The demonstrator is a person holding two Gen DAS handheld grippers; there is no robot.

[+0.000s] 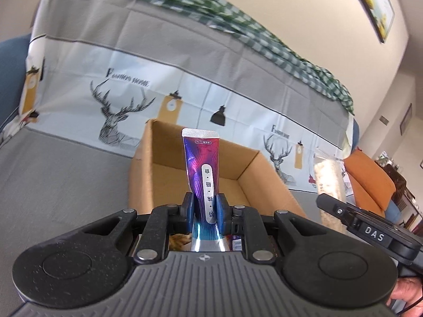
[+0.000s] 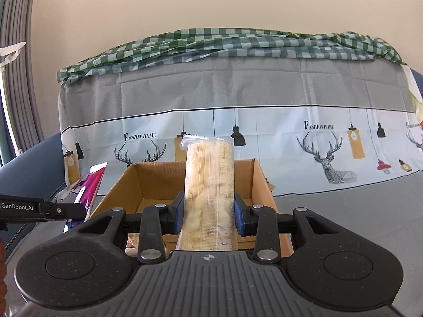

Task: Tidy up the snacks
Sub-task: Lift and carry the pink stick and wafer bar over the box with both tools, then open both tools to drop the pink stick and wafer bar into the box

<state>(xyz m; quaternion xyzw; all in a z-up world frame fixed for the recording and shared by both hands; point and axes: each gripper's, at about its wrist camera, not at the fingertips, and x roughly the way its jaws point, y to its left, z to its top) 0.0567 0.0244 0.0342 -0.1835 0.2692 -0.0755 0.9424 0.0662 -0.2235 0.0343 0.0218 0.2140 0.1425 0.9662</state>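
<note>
My left gripper (image 1: 205, 208) is shut on a purple and blue snack sachet (image 1: 202, 166) that stands upright between the blue pads, over the near wall of an open cardboard box (image 1: 248, 174). My right gripper (image 2: 208, 211) is shut on a clear packet of pale yellow snacks (image 2: 208, 182), held upright just in front of the same cardboard box (image 2: 261, 185). The purple sachet (image 2: 92, 185) shows at the left of the right wrist view. At the right of the left wrist view the clear packet (image 1: 329, 182) and the right gripper's body (image 1: 370, 232) appear.
The box sits on a grey cloth-covered seat (image 1: 53, 179) with a deer-print backrest cover (image 2: 330, 137) behind it. More snack packets lie under the grippers inside the box's near end (image 2: 133, 240). An orange cushion (image 1: 367, 177) is far right. A green checked cloth (image 2: 211, 45) drapes the top.
</note>
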